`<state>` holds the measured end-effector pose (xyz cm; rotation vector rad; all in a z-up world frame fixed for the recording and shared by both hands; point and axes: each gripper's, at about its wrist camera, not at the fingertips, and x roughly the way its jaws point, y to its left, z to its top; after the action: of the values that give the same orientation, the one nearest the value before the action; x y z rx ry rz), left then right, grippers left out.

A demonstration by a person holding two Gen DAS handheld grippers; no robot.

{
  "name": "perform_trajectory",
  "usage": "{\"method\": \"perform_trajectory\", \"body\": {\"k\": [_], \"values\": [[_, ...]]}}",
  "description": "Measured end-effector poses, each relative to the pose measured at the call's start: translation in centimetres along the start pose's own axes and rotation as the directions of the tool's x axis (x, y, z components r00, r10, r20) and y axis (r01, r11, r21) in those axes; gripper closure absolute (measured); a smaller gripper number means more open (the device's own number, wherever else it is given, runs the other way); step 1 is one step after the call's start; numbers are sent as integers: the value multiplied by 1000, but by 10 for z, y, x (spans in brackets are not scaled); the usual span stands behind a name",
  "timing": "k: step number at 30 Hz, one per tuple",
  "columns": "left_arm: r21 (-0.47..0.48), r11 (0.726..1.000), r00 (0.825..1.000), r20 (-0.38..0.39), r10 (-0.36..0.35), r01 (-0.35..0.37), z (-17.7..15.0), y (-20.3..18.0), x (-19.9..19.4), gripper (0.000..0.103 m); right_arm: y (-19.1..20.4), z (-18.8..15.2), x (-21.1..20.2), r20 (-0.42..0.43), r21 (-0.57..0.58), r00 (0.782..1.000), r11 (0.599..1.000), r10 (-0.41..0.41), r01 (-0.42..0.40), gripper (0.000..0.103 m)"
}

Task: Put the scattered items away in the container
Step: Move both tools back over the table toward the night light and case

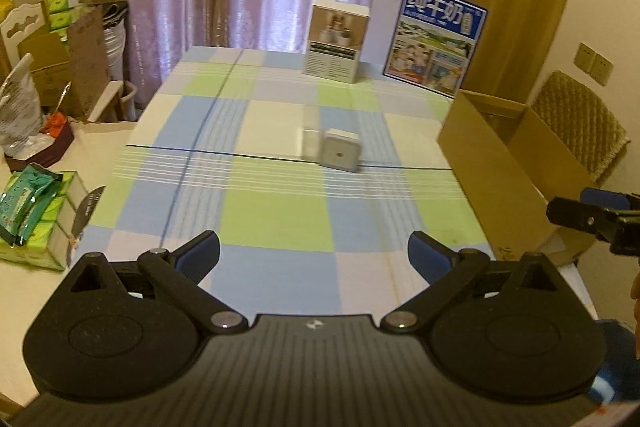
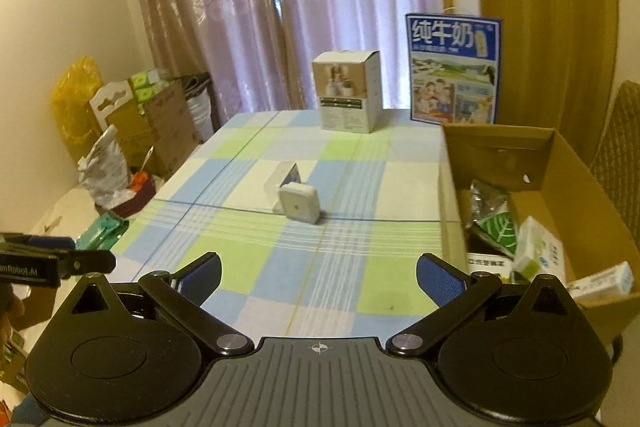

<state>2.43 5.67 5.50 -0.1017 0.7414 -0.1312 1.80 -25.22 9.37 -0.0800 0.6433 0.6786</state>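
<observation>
A small white square box (image 1: 341, 155) (image 2: 298, 207) stands mid-table on the checked cloth, with a thin white box (image 1: 310, 145) (image 2: 286, 179) right behind it. A brown cardboard box (image 1: 508, 163) (image 2: 560, 163) sits at the table's right edge and holds several packets and small cartons (image 2: 516, 243). My left gripper (image 1: 314, 255) is open and empty above the near cloth. My right gripper (image 2: 318, 275) is open and empty, left of the cardboard box. Each gripper shows at the edge of the other's view (image 1: 592, 219) (image 2: 60, 263).
A tall white product box (image 1: 336, 41) (image 2: 348, 91) and a blue milk carton panel (image 1: 434, 39) (image 2: 454, 67) stand at the table's far end. Green tissue packs (image 1: 32, 215) and clutter lie on the left side surface. A woven chair (image 1: 576, 131) is beyond the cardboard box.
</observation>
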Motion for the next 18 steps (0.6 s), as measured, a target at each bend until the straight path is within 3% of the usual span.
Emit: {"method": "perform_trajectory", "body": {"k": [7,18], "values": [[20,1000,1000,-7,15,-15,16,14,26,4,5,8,38,-31,-21,999,1000,7,-7,2],[-12,1000,999,-31,24,-25,52,36,111,4,5,20,131,-54,13,999,1000,-9,9,2]]}}
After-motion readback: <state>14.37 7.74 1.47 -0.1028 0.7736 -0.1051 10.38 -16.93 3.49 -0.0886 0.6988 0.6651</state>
